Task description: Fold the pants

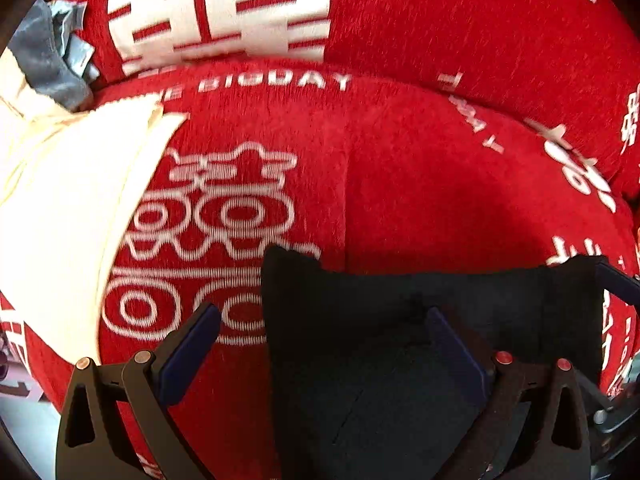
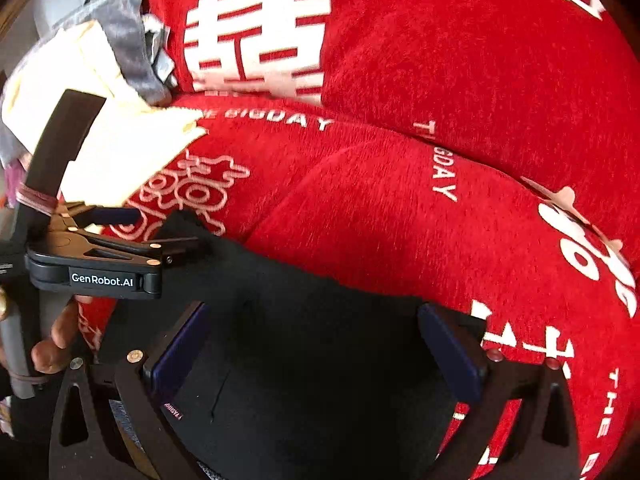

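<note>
A: Where are the pants?

B: The black pants (image 1: 400, 340) lie low in both views, spread over a red sofa cover (image 1: 400, 160) printed with white characters and the words "BIGDAY". In the left wrist view the dark cloth fills the lower middle and right, its upper edge fairly straight.

A: And the left gripper (image 1: 324, 322)?

B: Its jaws stand wide apart. The left blue pad hangs over the red cover, just off the cloth's edge; the right pad sits on the black fabric. It has hold of nothing.

A: The right gripper (image 2: 314, 322)?

B: Also spread wide — both blue pads rest over the pants (image 2: 304, 340), with cloth lying flat between them, not pinched.

A: Anything else around?

B: In the right wrist view the left gripper's body, marked "GenRobot.AI", appears at the left edge with a hand (image 2: 56, 340) on its grip. Further back lies a cream cloth (image 1: 72, 200) and a grey garment (image 1: 48, 60) — both bunched against the sofa's back cushion (image 2: 440, 40).
</note>
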A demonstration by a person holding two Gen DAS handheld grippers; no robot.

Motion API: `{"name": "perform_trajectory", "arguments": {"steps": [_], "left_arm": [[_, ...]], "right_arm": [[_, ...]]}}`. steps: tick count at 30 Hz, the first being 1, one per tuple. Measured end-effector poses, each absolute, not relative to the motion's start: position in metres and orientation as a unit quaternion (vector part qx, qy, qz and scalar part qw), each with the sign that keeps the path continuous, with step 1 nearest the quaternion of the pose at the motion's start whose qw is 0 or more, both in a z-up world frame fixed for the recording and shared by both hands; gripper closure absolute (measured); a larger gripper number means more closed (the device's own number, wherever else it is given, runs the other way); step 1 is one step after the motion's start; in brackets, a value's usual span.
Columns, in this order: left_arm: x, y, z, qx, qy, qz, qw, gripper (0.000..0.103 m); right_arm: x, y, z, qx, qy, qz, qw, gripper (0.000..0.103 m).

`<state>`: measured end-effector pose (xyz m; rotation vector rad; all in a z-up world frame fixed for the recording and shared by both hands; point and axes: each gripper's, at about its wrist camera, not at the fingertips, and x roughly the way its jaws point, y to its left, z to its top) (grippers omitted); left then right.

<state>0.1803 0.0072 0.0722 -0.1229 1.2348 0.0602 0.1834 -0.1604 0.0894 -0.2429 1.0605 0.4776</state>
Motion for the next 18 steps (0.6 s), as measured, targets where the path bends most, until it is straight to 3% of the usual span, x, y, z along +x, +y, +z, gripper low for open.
{"name": "perform_trajectory", "arguments": {"steps": [8, 18], "left_arm": [[0.134, 0.006, 0.075, -0.038, 0.584, 0.028, 0.810, 0.000], [0.088, -0.004, 0.058, -0.075, 0.584, 0.010, 0.808, 0.000]], "right_arm": [[0.123, -0.156, 0.079, -0.153, 0.537, 0.208, 0.803, 0.000], [0.067, -0.164, 0.062, -0.160, 0.508, 0.187, 0.826, 0.000]]}}
